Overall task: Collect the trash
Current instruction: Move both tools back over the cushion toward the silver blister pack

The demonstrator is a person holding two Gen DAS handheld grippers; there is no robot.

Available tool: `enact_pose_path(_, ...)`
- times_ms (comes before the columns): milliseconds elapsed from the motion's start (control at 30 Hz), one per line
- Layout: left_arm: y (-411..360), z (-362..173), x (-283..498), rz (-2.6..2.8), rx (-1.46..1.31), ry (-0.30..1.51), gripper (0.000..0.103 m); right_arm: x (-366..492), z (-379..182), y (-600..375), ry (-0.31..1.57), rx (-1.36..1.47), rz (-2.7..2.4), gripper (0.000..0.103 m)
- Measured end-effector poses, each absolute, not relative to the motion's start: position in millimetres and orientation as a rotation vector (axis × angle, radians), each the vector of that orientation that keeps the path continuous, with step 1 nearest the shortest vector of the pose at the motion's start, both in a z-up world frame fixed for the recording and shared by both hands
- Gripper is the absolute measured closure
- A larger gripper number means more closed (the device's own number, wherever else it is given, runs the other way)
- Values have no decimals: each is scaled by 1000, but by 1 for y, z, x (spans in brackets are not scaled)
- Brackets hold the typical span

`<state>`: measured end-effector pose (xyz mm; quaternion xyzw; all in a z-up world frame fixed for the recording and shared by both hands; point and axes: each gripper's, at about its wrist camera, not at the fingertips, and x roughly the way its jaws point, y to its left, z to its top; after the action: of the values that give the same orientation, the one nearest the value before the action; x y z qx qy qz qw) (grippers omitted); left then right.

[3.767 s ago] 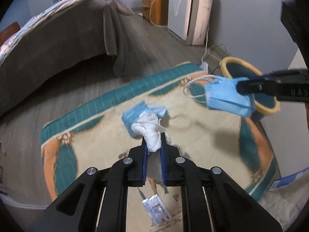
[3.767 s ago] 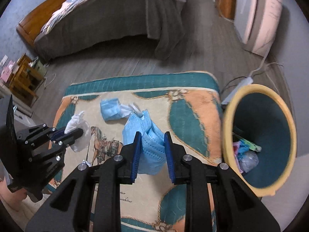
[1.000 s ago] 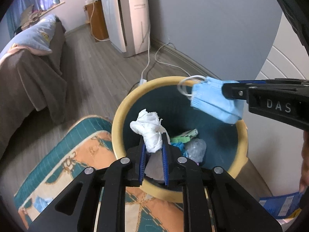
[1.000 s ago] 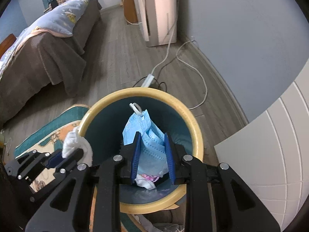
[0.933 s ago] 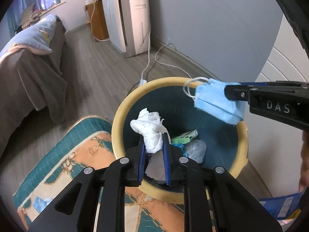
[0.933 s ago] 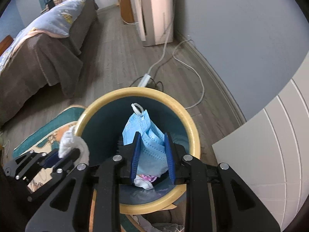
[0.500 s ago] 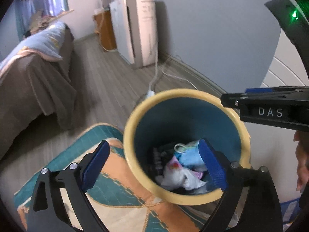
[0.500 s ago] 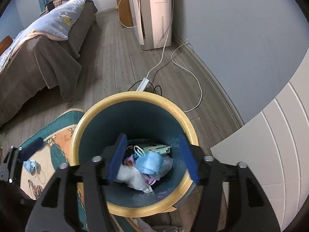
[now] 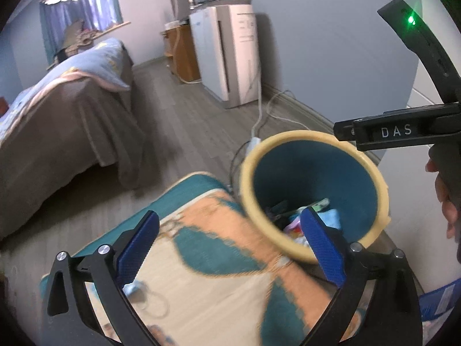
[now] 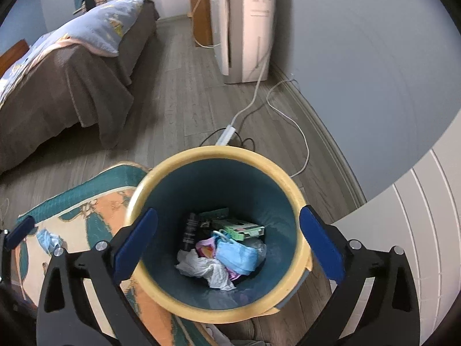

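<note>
Both hand-held grippers (image 9: 230,242) (image 10: 227,242) gape wide, just opened, holding nothing.

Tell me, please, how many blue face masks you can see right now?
2: one face mask lies in the bin on top of the trash; another mask lies crumpled on the rug. More may be buried under the trash.

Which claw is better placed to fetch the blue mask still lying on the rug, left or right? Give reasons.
Left, probably. The left claw is open, empty and over the rug, with the blue mask just below its finger. The right claw, also open, hangs over the bin.
</note>
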<state>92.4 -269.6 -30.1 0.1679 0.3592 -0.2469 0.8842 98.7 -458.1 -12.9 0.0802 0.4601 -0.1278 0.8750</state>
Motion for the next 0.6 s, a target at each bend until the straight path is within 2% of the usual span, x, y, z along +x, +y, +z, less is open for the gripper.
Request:
enact_pose_path(300, -193, -19, 82, -396, 317, 774, 5, 106, 1, -394, 953, 90, -139, 6)
enact_pose_path(600, -110, -48, 62, -248, 291, 883, 5, 112, -2, -338, 981, 7, -38, 6)
